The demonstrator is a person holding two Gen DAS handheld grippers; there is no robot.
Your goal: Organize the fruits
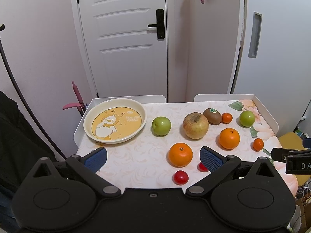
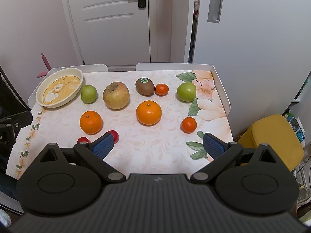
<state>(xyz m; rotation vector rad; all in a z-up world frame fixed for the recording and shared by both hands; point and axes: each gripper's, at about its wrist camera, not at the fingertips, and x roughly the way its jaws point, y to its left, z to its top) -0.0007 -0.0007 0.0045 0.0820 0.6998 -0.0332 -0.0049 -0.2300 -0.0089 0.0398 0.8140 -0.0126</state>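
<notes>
Now both my claws hang apart over the counter [image 2: 147, 151], left claw [image 1: 153, 160] and right claw [image 2: 158, 145] gripping nothing. Fruits lie scattered beside the bare plate [image 1: 143, 114].

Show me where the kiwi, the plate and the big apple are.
kiwi [image 2: 144, 86], right wrist view, brown skin below its sticker
plate [image 1: 88, 116], left wrist view, cream rim on its left
big apple [image 1: 195, 125], left wrist view, middle of its side

Pretty even indoor light, slightly cool and pinkish. Soft shadows under the fruit ahead of both grippers, small glare spots on the oranges [image 2: 148, 112]. Sharp in the middle, heavy fisheye bending and dark vignette corners.
</notes>
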